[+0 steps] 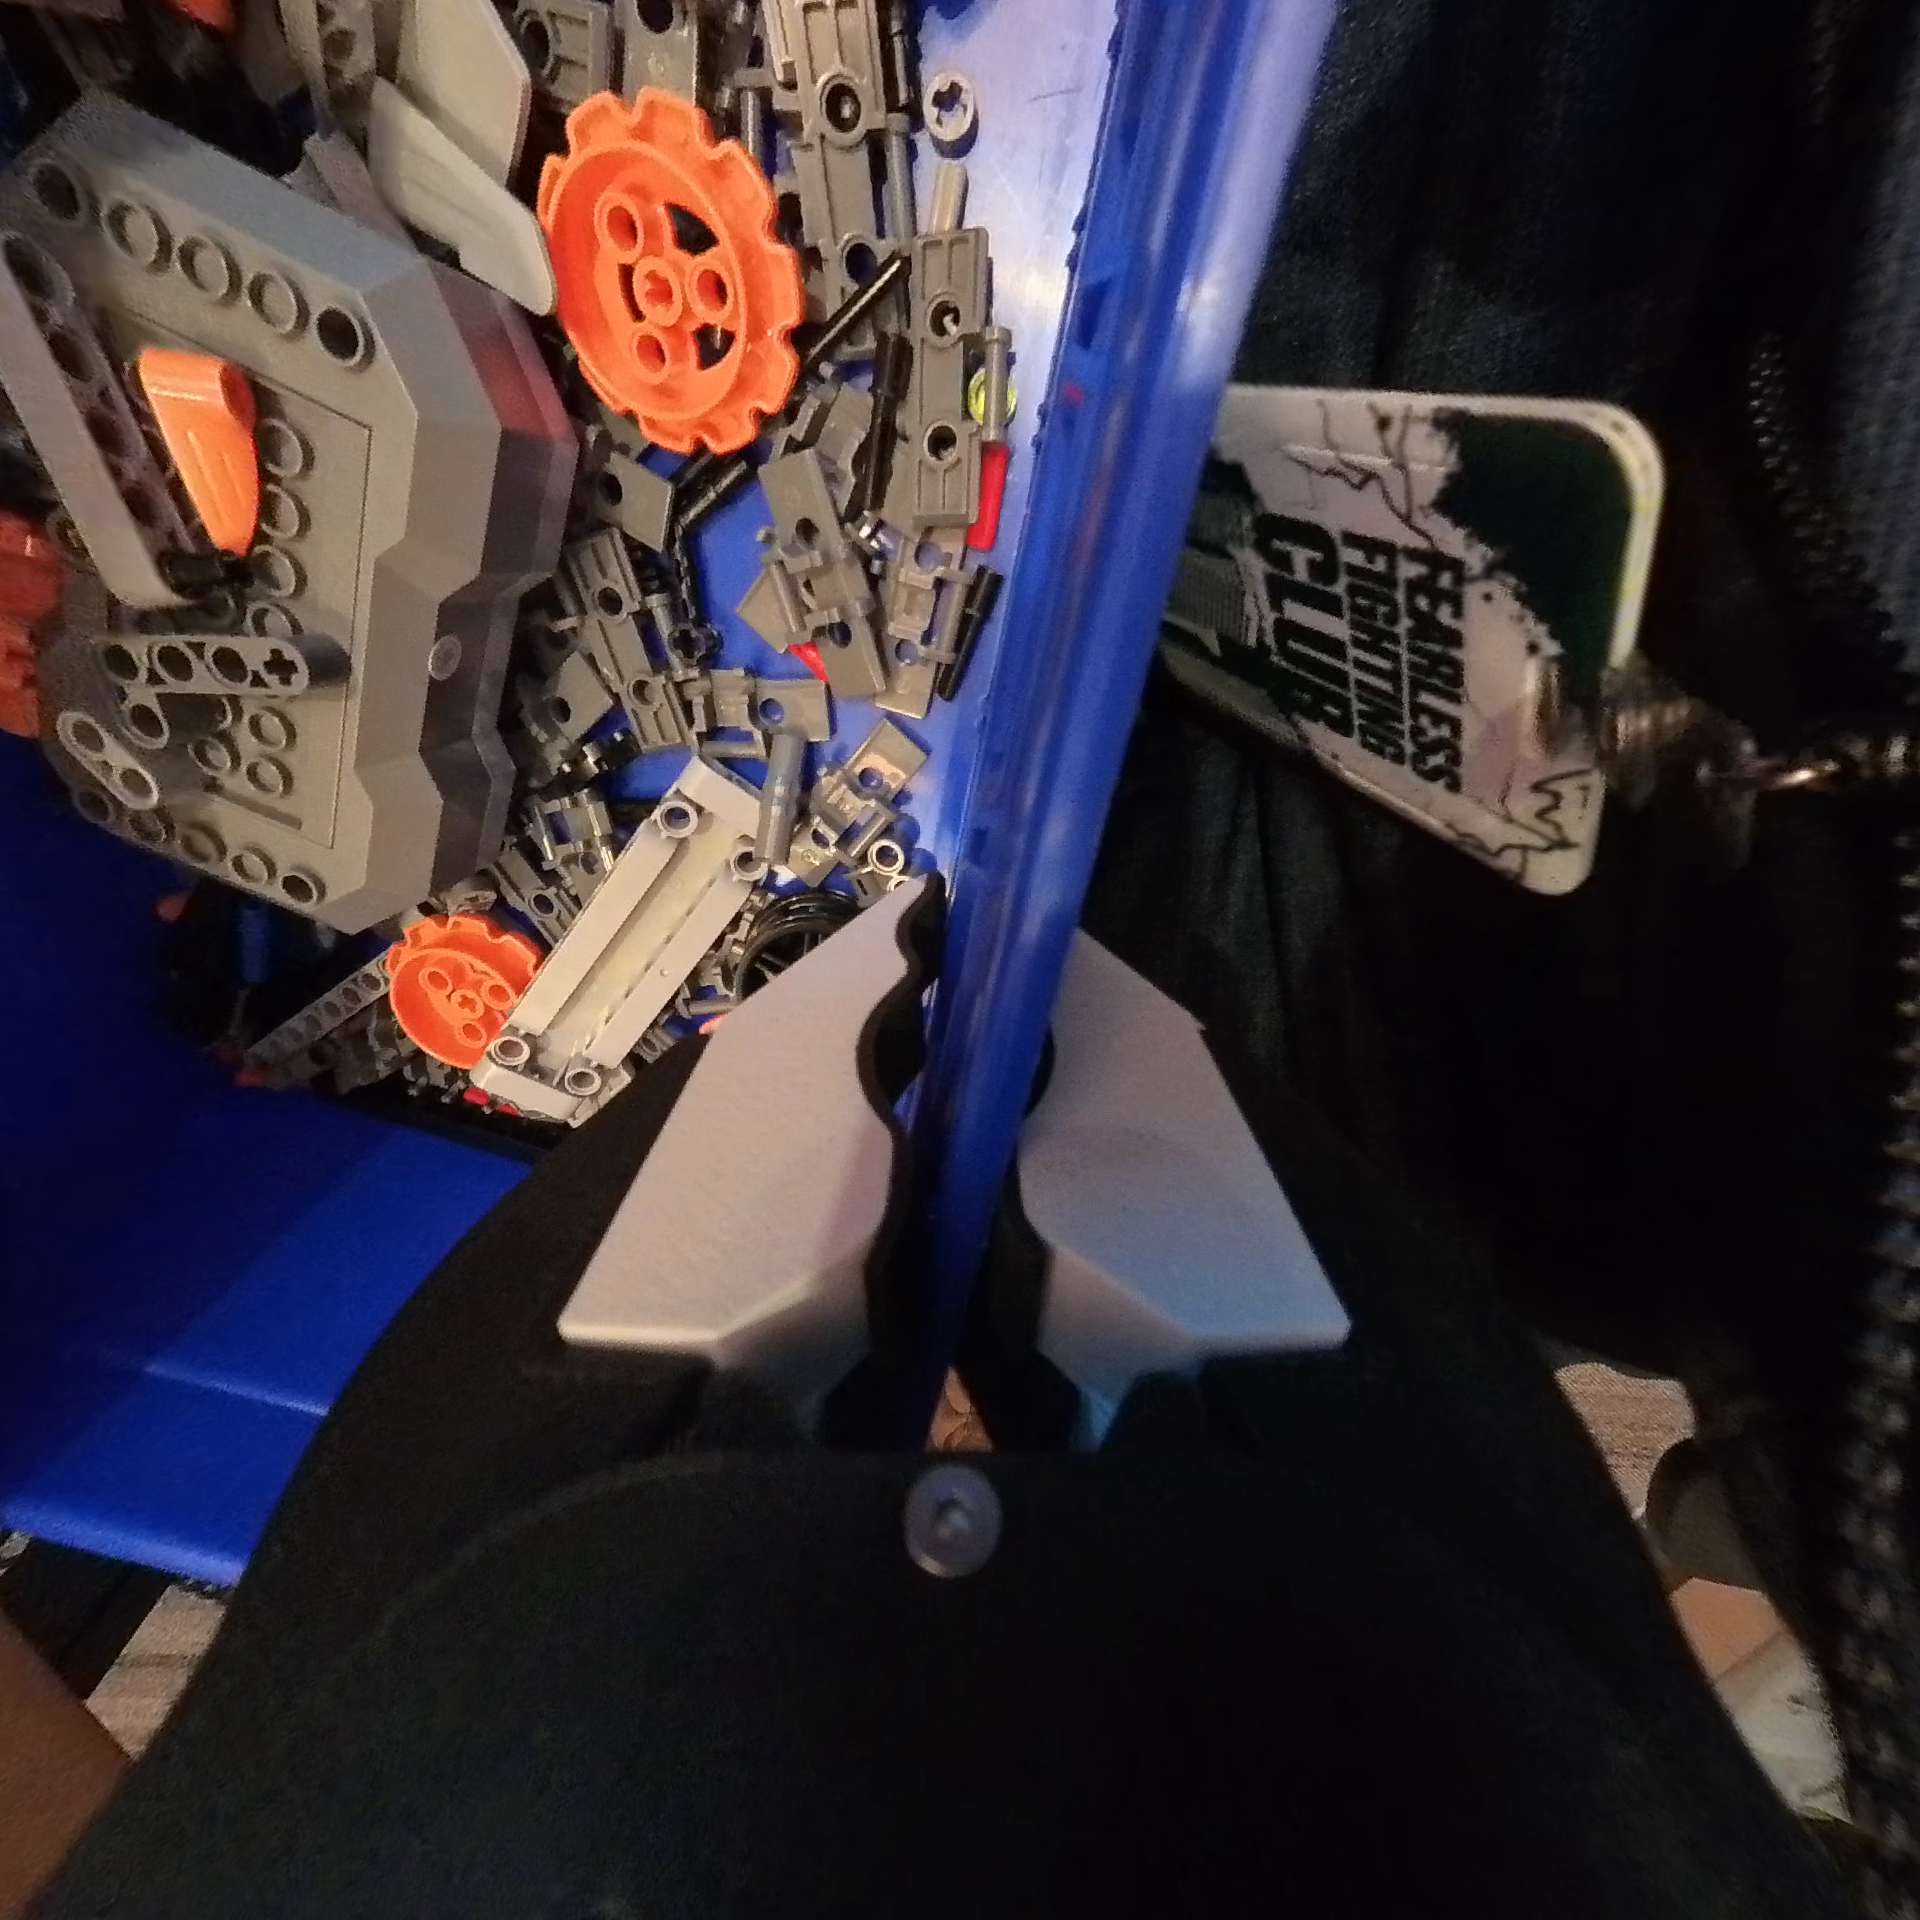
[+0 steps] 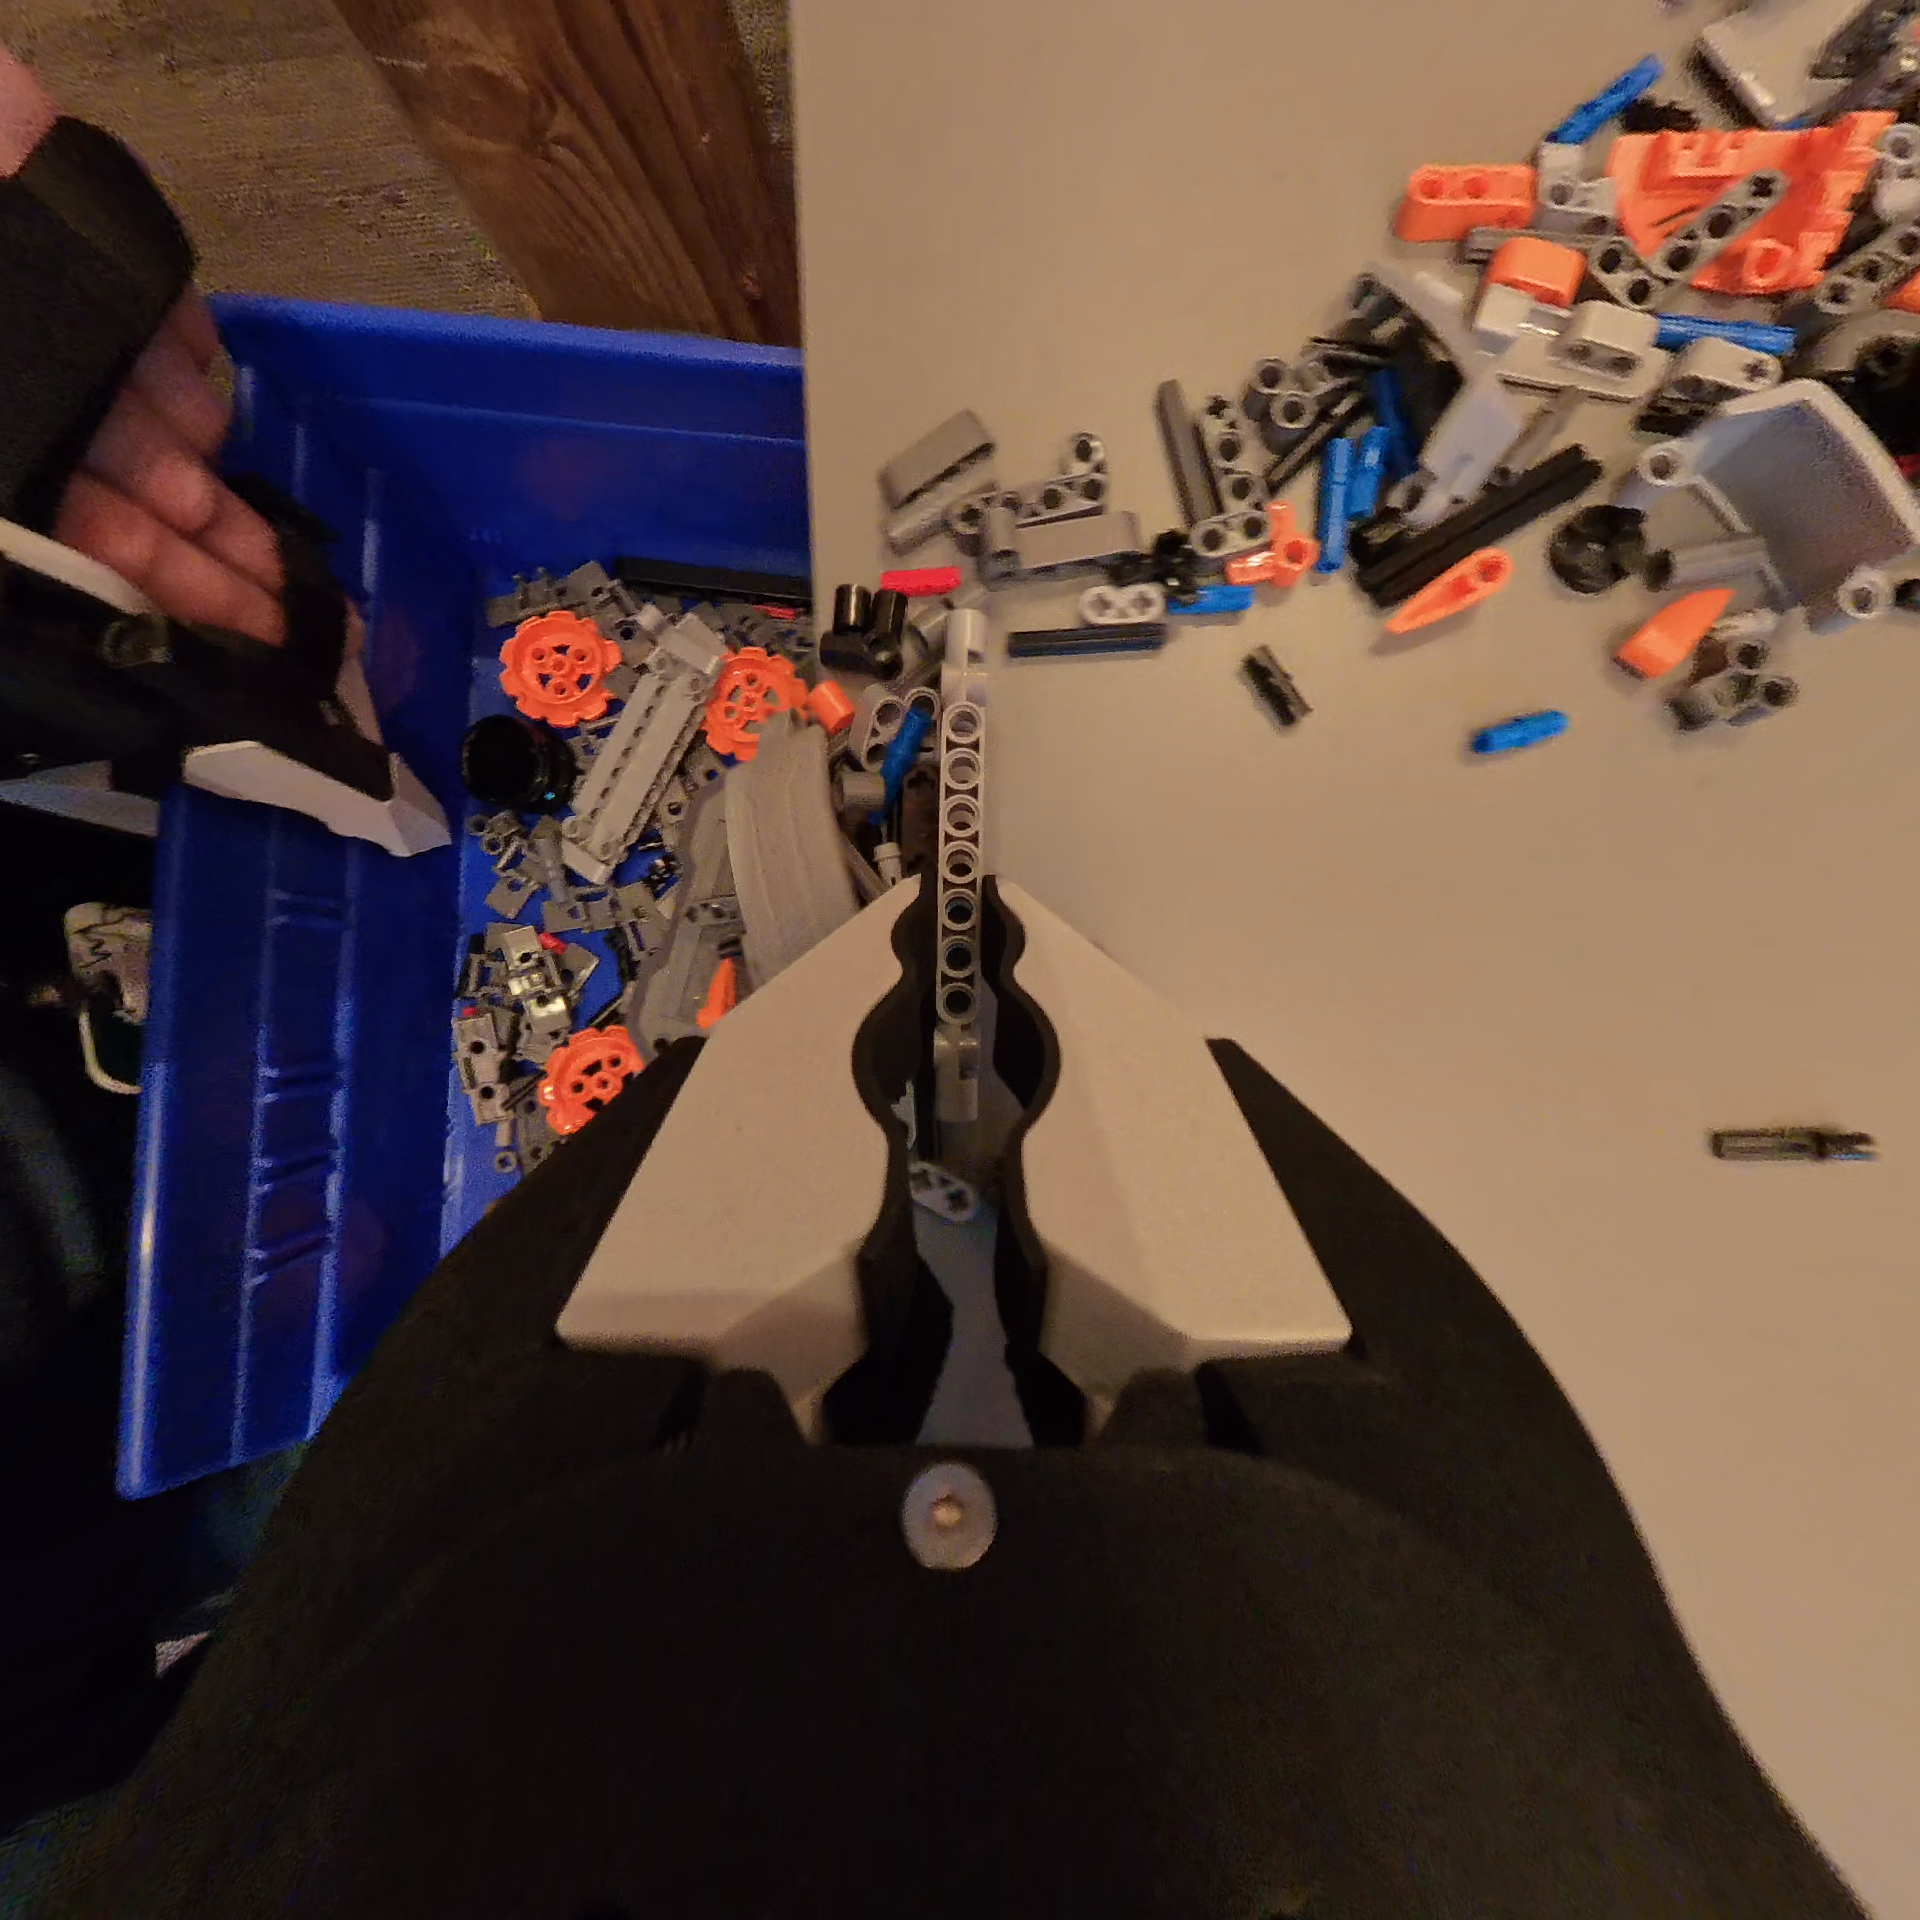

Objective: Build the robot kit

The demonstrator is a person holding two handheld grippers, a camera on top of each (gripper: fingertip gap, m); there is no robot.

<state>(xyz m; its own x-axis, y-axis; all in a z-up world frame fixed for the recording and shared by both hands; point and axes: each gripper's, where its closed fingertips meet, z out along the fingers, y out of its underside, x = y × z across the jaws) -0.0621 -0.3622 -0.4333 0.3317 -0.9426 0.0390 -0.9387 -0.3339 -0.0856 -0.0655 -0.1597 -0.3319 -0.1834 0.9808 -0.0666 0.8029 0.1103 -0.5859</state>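
My left gripper [image 1: 1003, 935] is shut on the side wall of a blue plastic bin [image 1: 1101, 520], one finger inside and one outside. The bin holds grey building pieces, orange toothed wheels [image 1: 670, 270] and a large grey holed box [image 1: 260, 499]. In the right wrist view the bin [image 2: 312, 935] sits against the edge of a white table [image 2: 1351, 935], with the left gripper [image 2: 384, 810] and a hand [image 2: 156, 499] on its wall. My right gripper [image 2: 953, 883] is shut on a long light-grey holed beam [image 2: 961, 790] at the table edge, over the bin.
A heap of loose grey, orange, blue and black pieces [image 2: 1558, 364] covers the table's far right. A small dark pin [image 2: 1787, 1145] lies alone on the right. A printed tag [image 1: 1434, 623] hangs on a dark zipped jacket beside the bin. Wooden boards [image 2: 582, 156] lie beyond.
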